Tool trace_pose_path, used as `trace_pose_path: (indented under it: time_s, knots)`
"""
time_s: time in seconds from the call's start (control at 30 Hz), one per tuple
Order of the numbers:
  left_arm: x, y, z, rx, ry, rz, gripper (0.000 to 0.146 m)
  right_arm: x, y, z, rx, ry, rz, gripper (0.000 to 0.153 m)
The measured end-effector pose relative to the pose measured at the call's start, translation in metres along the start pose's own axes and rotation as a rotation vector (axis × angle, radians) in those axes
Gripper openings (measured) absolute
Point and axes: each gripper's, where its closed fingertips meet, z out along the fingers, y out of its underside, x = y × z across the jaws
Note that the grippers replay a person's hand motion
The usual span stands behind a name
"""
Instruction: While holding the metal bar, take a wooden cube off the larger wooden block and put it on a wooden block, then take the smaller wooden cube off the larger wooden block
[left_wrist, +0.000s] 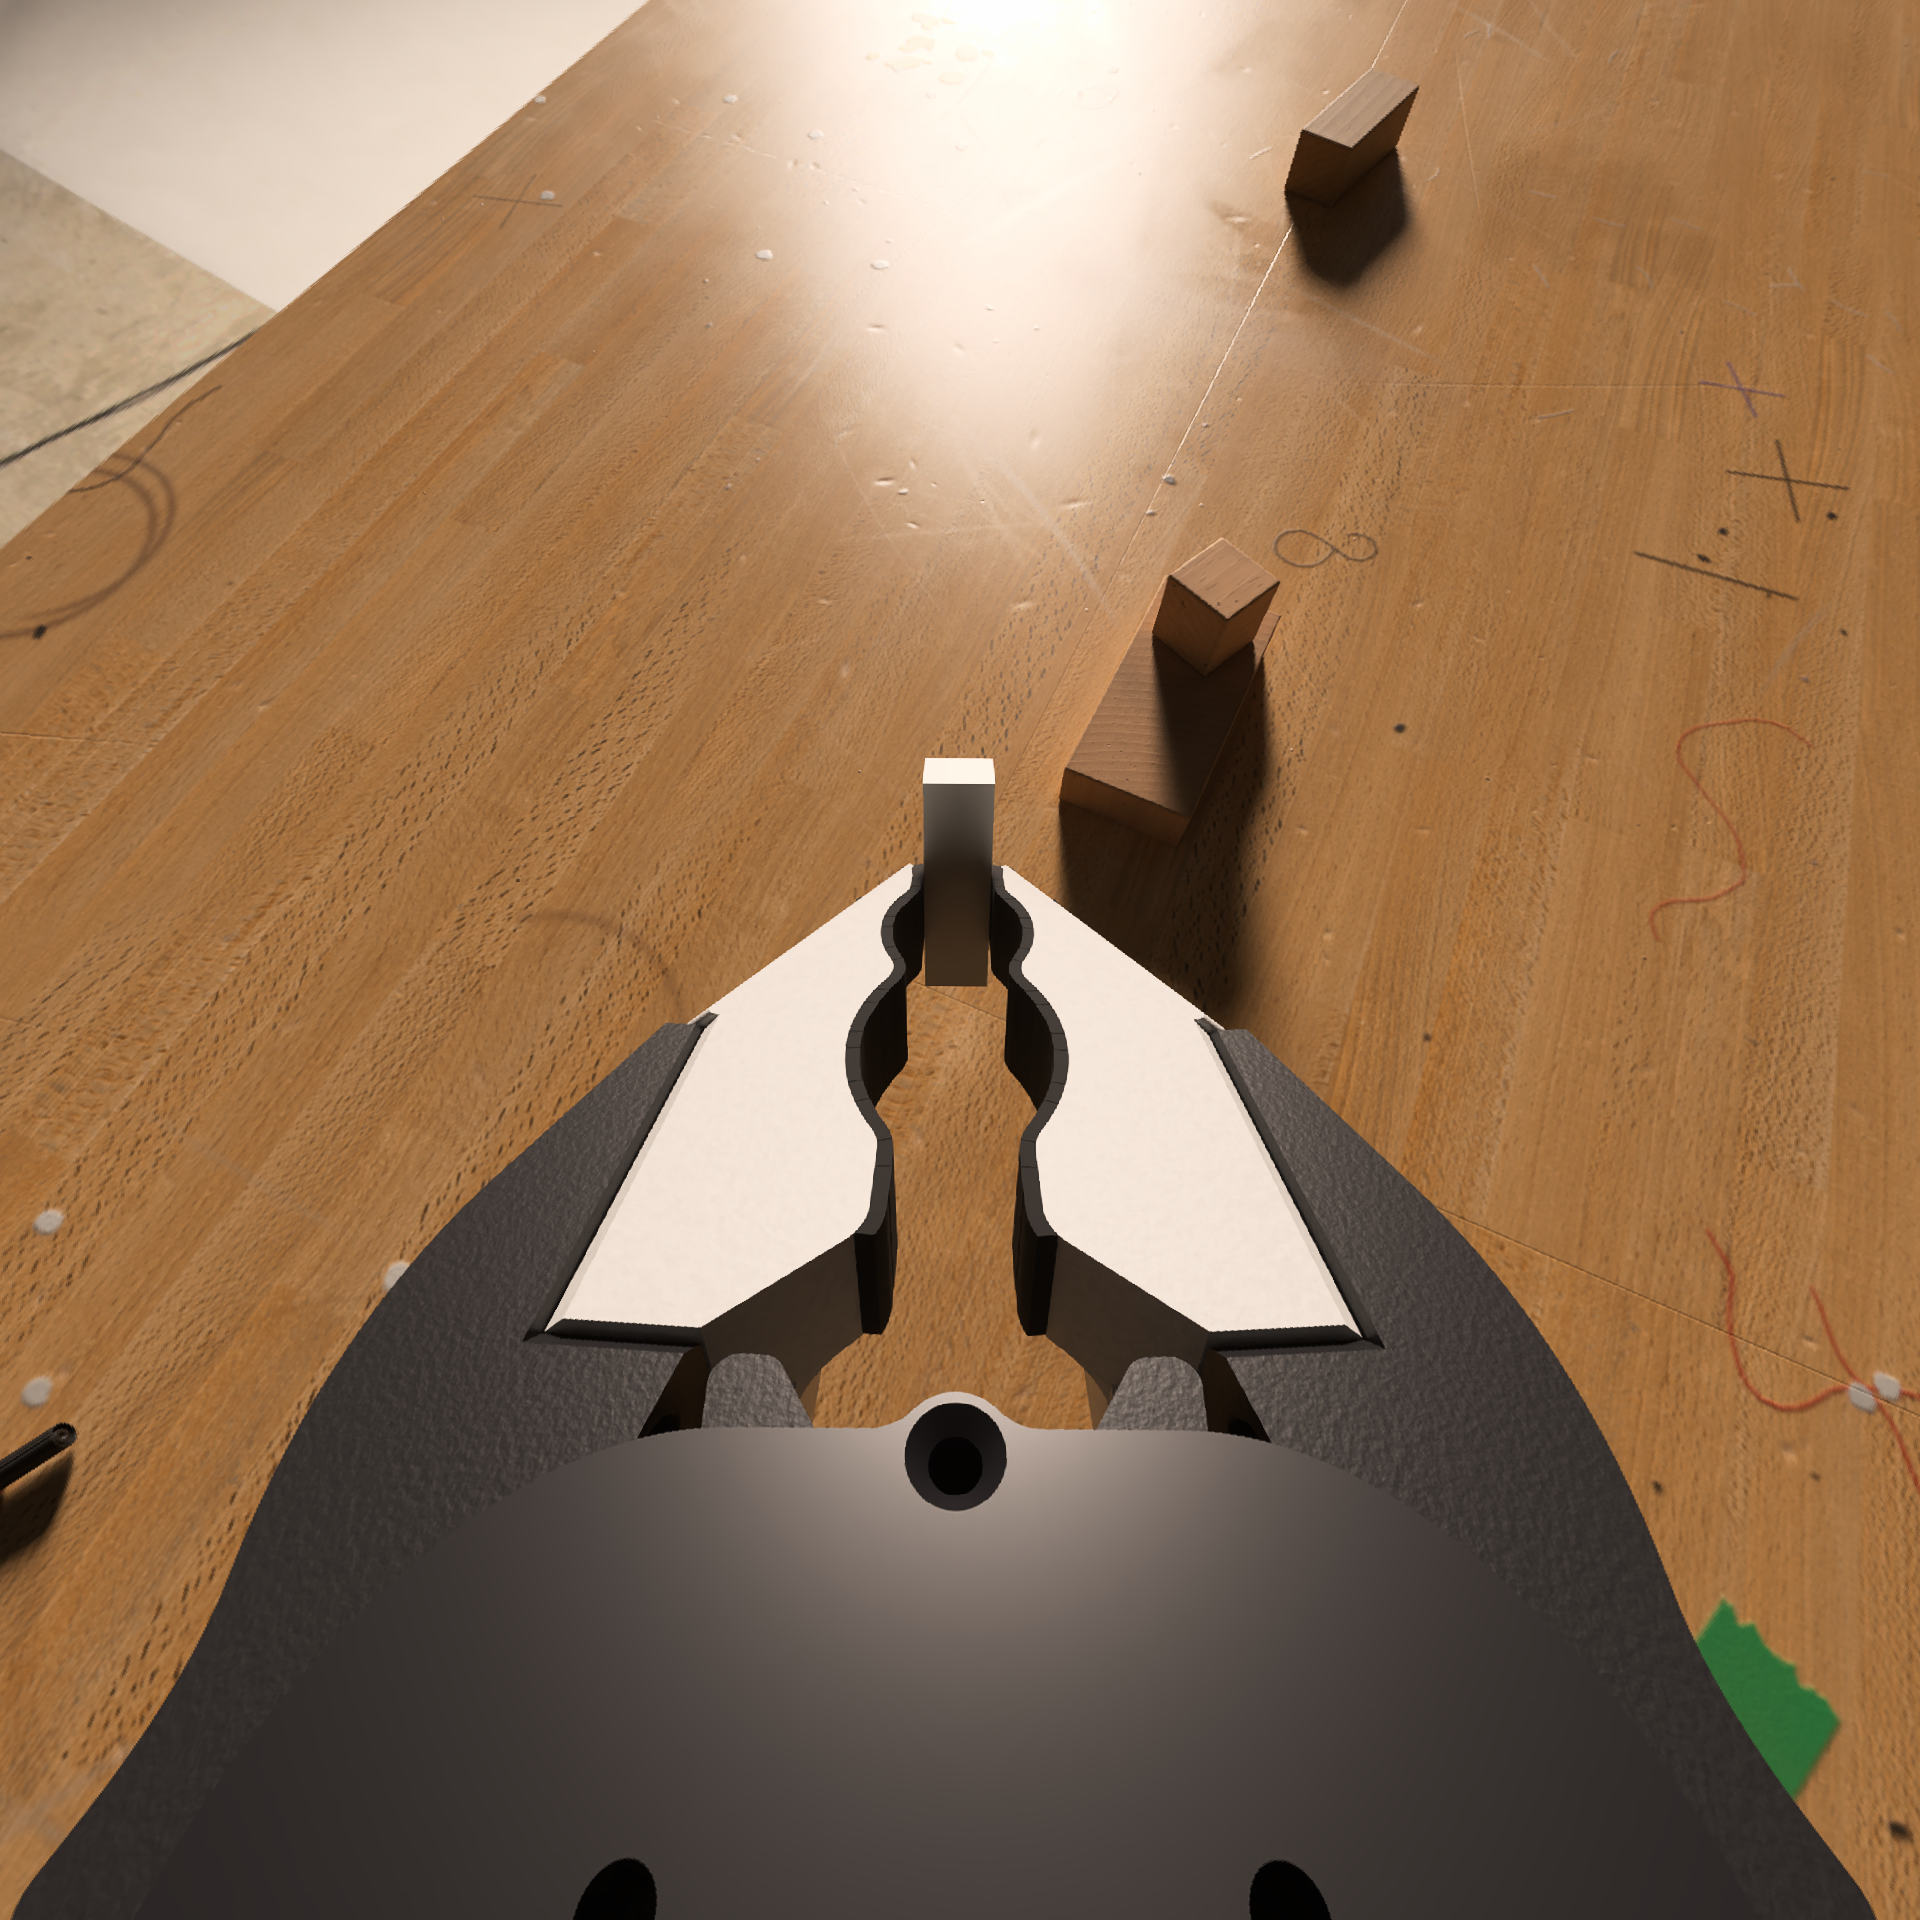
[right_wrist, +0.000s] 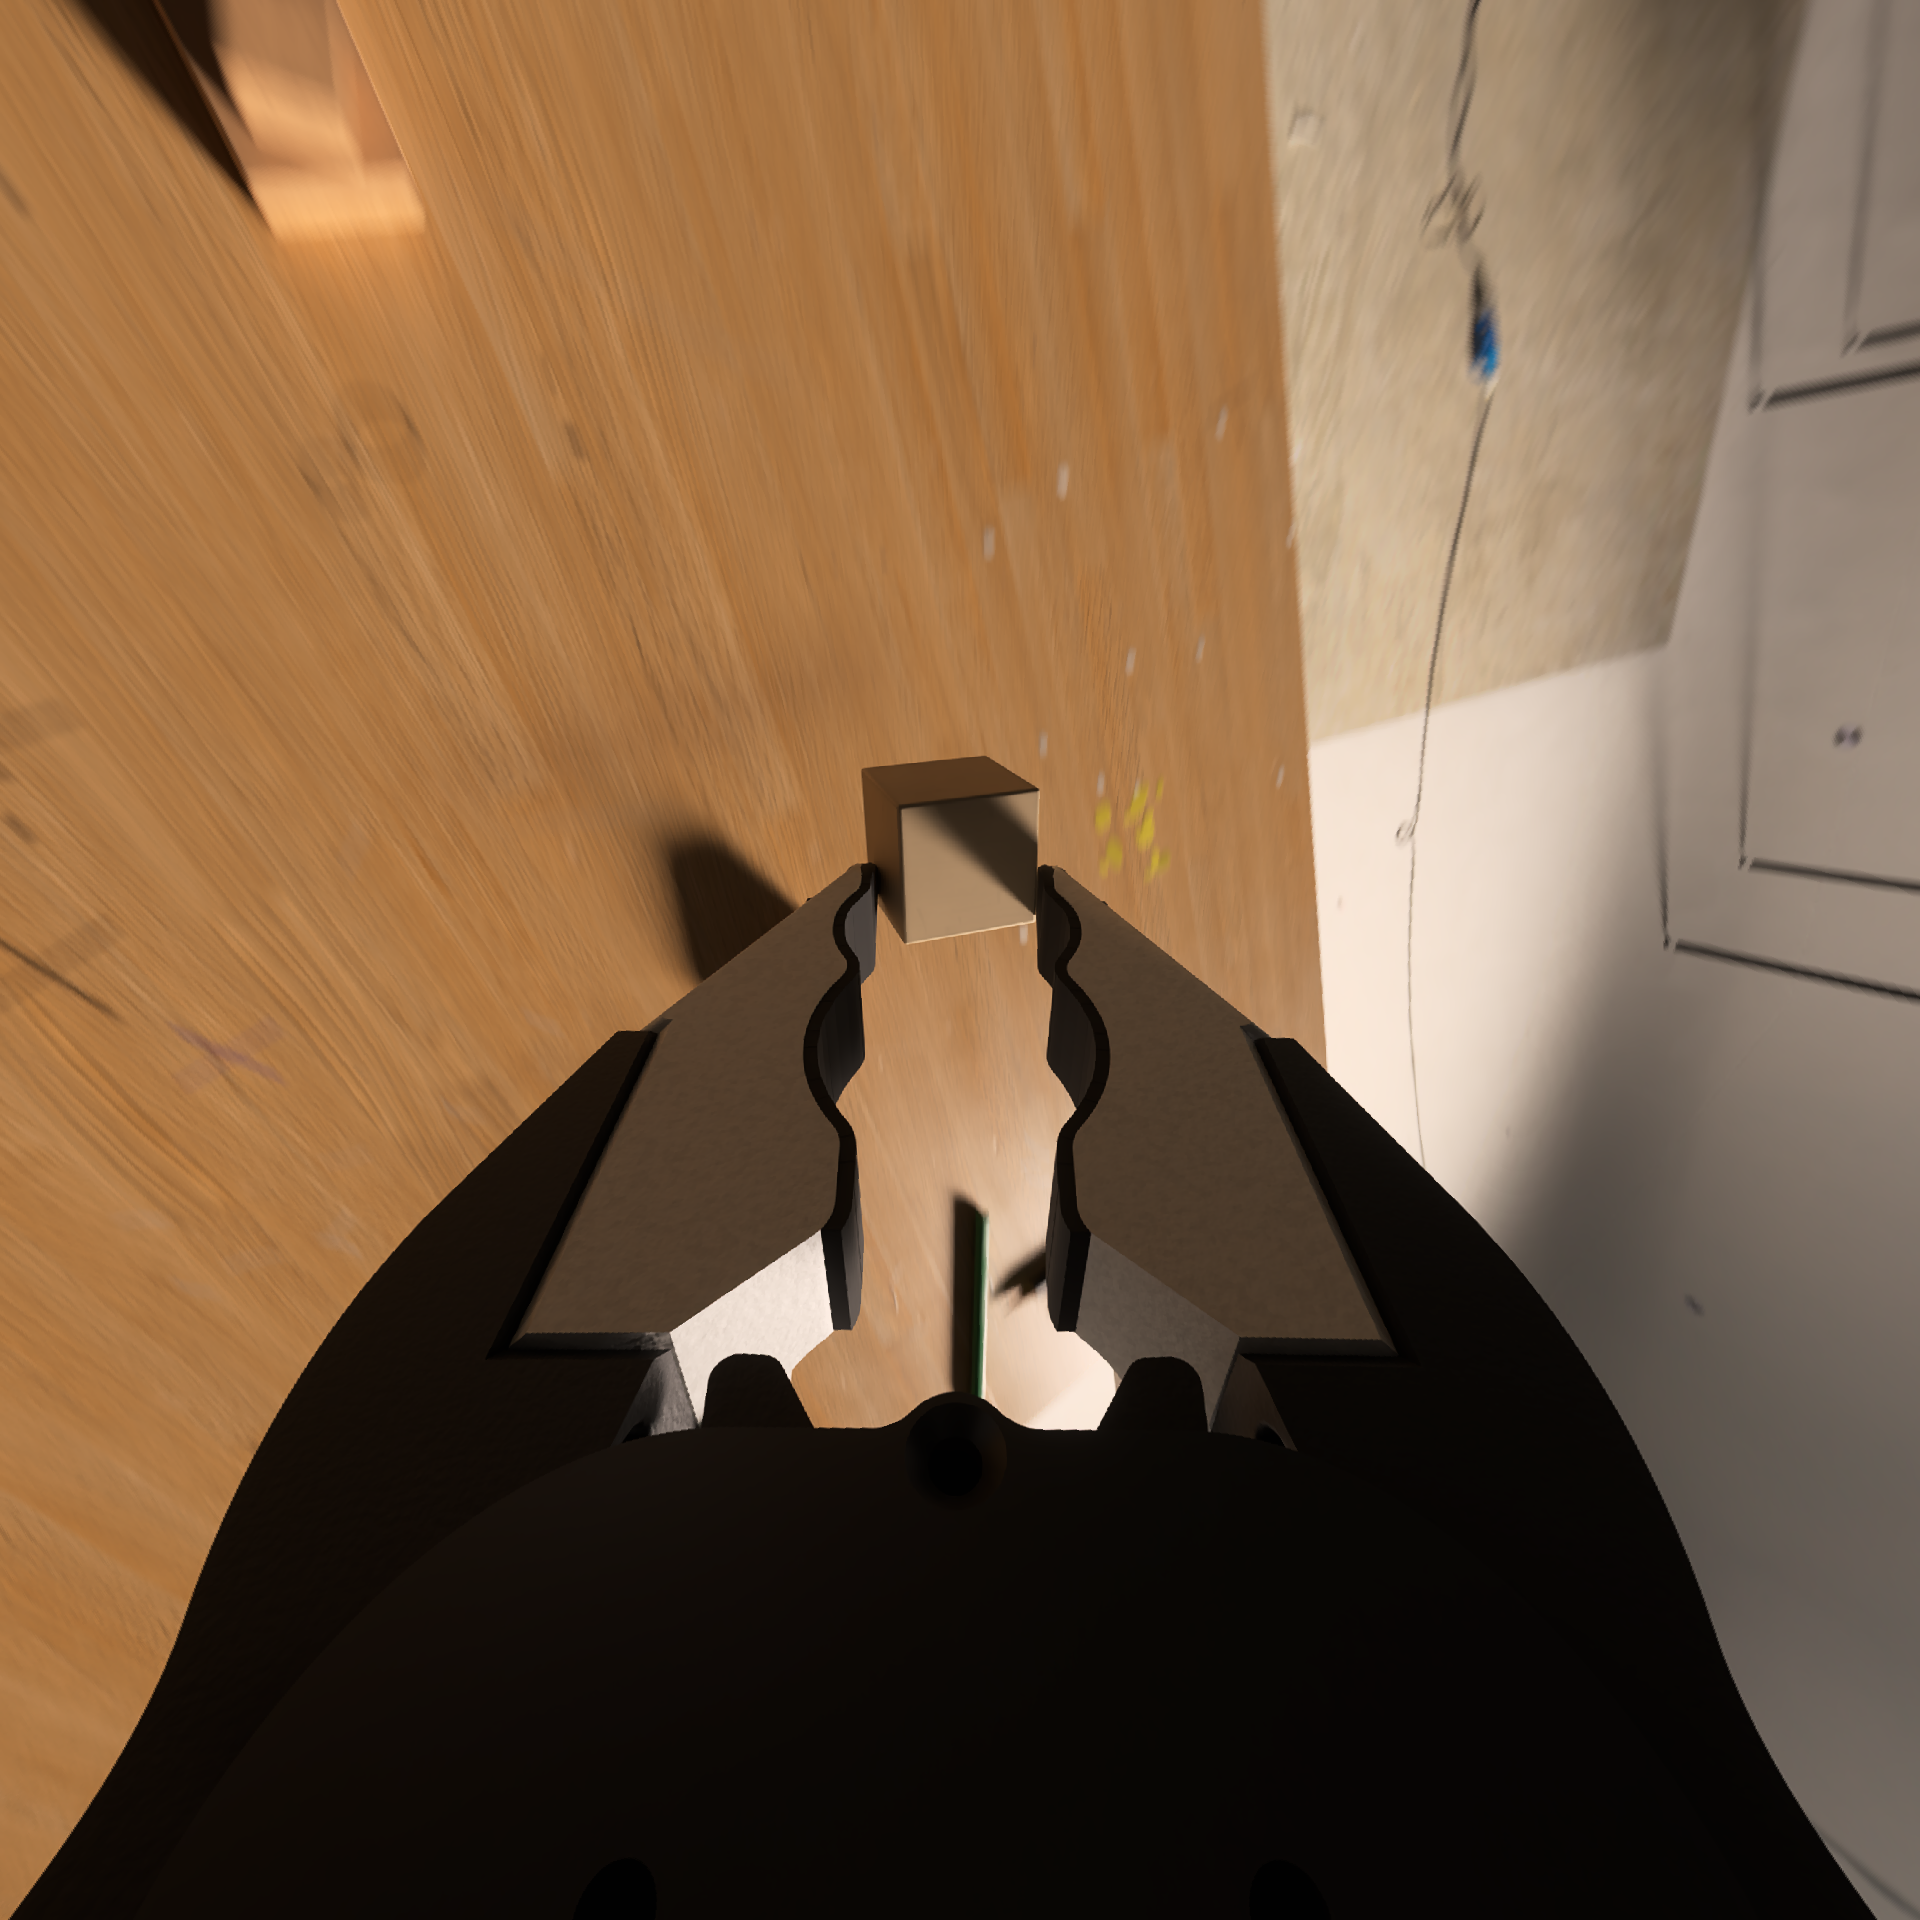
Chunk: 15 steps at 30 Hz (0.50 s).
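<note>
The left hand-held gripper (left_wrist: 958, 904) pinches the bar (left_wrist: 957, 868) upright above the tabletop (left_wrist: 520, 727). Just beyond the bar lies the larger block (left_wrist: 1138, 748), a small cube (left_wrist: 1216, 603) on its far end; another block (left_wrist: 1351, 135) sits well beyond. The right hand-held gripper (right_wrist: 956, 902) pinches a cube (right_wrist: 961, 868).

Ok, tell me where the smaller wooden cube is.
In the left wrist view, the smaller wooden cube sits on the far end of the larger wooden block, ahead-right of the left hand-held gripper clamping the metal bar.
</note>
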Motion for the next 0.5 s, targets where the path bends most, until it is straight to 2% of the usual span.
trace_pose_path:
  time_s: [0.1, 0.23, 0.5]
  knots:
    - [0.0, 0.0, 0.0, -0.002, -0.001, 0.0, 0.011, -0.001, 0.058, 0.026, -0.13, -0.059, -0.025, 0.03]
    - [0.0, 0.0, 0.0, -0.001, 0.001, -0.004, 0.011, -0.021, 0.101, 0.063, -0.242, -0.141, -0.093, 0.03]
    - [0.0, 0.0, 0.0, -0.003, -0.001, 0.001, 0.011, -0.043, 0.12, 0.104, -0.229, -0.233, -0.079, 0.03]
